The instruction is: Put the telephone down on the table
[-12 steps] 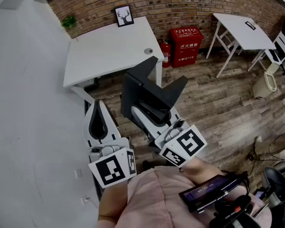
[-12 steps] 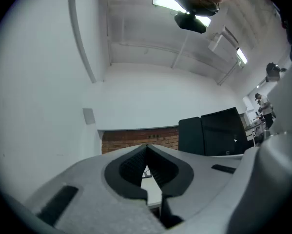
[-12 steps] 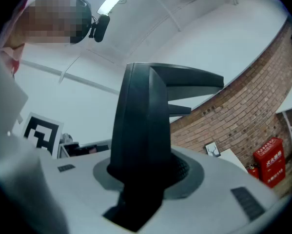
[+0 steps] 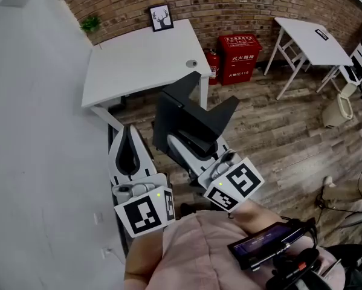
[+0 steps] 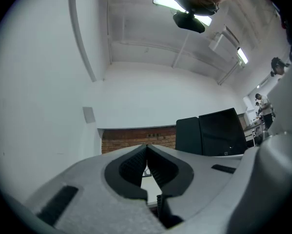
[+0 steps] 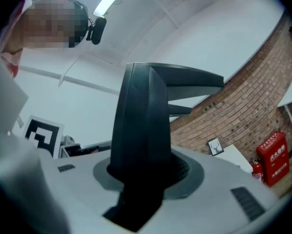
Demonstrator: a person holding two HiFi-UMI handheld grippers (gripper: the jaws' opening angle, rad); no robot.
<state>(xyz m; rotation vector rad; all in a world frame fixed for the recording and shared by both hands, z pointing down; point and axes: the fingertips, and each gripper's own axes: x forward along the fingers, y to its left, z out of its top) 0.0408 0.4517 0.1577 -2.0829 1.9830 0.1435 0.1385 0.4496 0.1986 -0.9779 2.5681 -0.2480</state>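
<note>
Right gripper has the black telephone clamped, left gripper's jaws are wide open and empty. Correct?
Not quite. The left gripper is empty, but its jaws are shut together, not wide open, as the left gripper view shows. The rest stands: the right gripper is clamped on the black telephone.

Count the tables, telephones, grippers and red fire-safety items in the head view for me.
Tables: 2, near white table, far white table
Telephones: 1, black telephone
Grippers: 2, left gripper shut, right gripper shut on the black telephone
Red fire-safety items: 2, fire cabinet, fire extinguisher
Total: 7
</note>
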